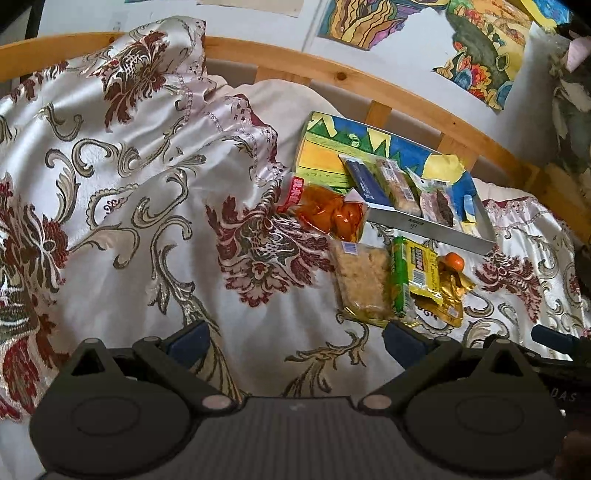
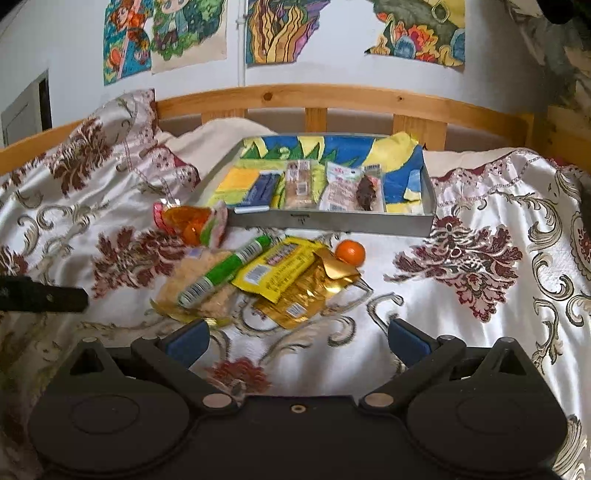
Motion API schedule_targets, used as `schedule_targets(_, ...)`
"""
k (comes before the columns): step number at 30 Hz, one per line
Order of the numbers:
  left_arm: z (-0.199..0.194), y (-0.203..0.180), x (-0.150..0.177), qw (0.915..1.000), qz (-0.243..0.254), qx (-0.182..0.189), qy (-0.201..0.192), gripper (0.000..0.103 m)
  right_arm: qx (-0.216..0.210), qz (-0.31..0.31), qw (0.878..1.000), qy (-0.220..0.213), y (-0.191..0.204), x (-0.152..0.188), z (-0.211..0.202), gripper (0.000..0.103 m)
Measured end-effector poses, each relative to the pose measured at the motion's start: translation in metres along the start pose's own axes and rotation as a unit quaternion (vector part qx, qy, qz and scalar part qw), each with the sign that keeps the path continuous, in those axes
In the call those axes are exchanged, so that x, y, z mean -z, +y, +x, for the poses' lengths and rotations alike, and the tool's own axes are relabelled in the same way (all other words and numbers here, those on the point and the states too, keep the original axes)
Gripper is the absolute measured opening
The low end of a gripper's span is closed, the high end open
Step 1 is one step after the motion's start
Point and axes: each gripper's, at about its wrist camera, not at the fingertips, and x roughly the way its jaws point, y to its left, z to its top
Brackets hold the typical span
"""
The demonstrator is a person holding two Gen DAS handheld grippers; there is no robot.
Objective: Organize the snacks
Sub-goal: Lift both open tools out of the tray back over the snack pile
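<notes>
Green stick pack (image 2: 225, 271): ahead-left of right tongs (image 2: 297, 341), long axis diagonal. Both tongs wide, empty; left tongs (image 1: 295, 341) sit farther off.

Floral bedspread (image 2: 461, 332) – wooden headboard (image 2: 332, 96) – colourful wall drawings (image 2: 284, 29).

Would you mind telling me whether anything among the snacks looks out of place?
Several packets lie loose on the bedspread, overlapping before the grey metal tray; the green tube-shaped packet lies askew across the pale crumbly snack bag.
</notes>
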Motion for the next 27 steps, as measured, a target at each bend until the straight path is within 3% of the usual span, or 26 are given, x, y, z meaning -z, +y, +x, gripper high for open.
schedule_targets(5, 0.008, -0.009, -0.004, 0.9995, 0.027, -0.009, 0.014, 0.103, -0.004, 0.01, 1.0, 0.02, -0.017, 0.004, 0.015, 0.102)
schedule_targets(9, 0.018, -0.022, -0.014, 0.9985, 0.054, -0.008, 0.004, 0.103, 0.0, 0.002, 1.0, 0.019, -0.024, 0.001, 0.025, 0.102)
schedule_targets(15, 0.044, -0.043, -0.035, 0.9978, 0.063, 0.02, 0.006, 0.103, -0.009, -0.021, 1.0, 0.018, -0.032, -0.005, 0.038, 0.102)
schedule_targets(19, 0.071, -0.062, -0.044, 0.9946, 0.091, 0.027, 0.043, 0.103, -0.011, -0.036, 0.999, 0.026, -0.035, -0.003, 0.043, 0.102)
schedule_targets(27, 0.096, -0.097, -0.048, 0.9853, 0.162, 0.036, 0.039, 0.103, -0.011, -0.05, 0.998, 0.027, -0.036, 0.003, 0.043, 0.102)
